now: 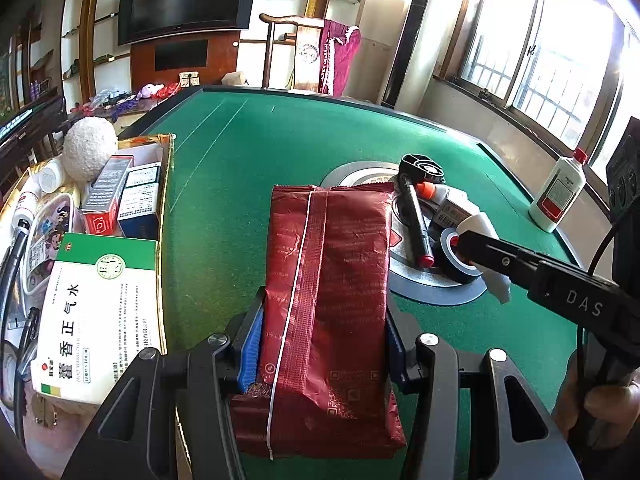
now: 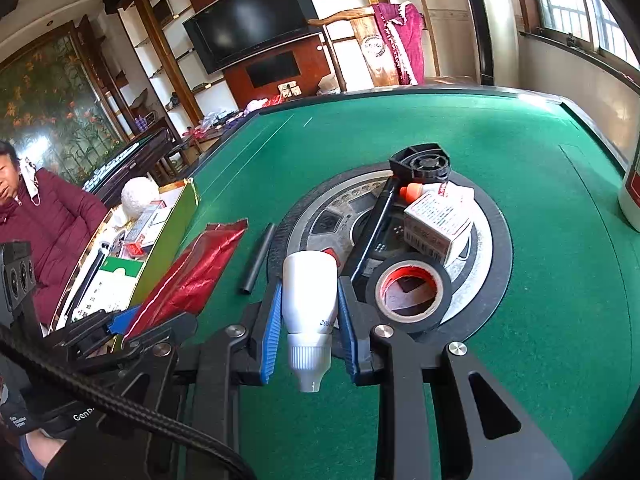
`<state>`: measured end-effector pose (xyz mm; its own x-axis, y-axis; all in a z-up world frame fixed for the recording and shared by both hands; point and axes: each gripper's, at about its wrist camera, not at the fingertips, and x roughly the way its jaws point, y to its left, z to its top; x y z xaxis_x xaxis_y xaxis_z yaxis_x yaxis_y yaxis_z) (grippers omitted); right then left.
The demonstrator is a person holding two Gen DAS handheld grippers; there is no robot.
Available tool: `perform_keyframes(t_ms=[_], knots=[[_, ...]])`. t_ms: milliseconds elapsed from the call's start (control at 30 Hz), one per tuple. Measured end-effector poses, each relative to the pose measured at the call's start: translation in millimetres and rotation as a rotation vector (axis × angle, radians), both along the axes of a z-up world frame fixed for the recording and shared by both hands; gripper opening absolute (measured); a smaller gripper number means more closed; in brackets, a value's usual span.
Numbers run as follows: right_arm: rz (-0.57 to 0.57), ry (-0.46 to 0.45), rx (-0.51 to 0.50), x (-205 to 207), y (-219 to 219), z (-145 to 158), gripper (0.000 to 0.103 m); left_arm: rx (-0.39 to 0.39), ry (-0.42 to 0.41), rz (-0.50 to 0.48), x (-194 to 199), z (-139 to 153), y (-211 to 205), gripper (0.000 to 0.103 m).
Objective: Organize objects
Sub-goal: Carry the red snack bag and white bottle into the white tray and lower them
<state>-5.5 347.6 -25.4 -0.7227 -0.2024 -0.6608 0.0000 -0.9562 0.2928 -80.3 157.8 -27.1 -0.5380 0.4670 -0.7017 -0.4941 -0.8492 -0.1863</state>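
Clutter is sitting on the green counter (image 2: 500,152): a tape roll (image 2: 410,286), a small carton (image 2: 438,222), a black marker (image 1: 416,222) and a black cap (image 2: 424,164) are crowding the round centre plate (image 2: 480,280). The left gripper (image 1: 320,344) is clamping a red packet (image 1: 332,292), beside a full box (image 1: 166,184) at the left. The right gripper (image 2: 310,312) is pinching a white bottle (image 2: 310,296), near the tape. A tall bottle (image 1: 558,192) is standing far right.
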Motion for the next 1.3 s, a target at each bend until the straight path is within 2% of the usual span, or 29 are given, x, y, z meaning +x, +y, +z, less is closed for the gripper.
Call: perform_keyframes(t_ms=[467,633,1100,1300], knots=[[0.036,0.019,-0.025,9.4,-20.9,4.1,0.024,0.048,0.034,0.017,7.6,11.2,-14.3,0.045],[0.045,0.034,-0.042,13.7,-29.2,7.5,0.024,0.078,0.070,0.038,12.0,19.8,-26.2,0.045],[0.130,0.061,-0.093,18.1,-94.0,16.0,0.024,0.183,0.104,0.161,5.1,44.2,-104.4,0.045],[0.215,0.073,-0.094,13.1,-142.0,24.2,0.024,0.171,0.120,0.249,-7.3,51.2,-152.7,0.045]])
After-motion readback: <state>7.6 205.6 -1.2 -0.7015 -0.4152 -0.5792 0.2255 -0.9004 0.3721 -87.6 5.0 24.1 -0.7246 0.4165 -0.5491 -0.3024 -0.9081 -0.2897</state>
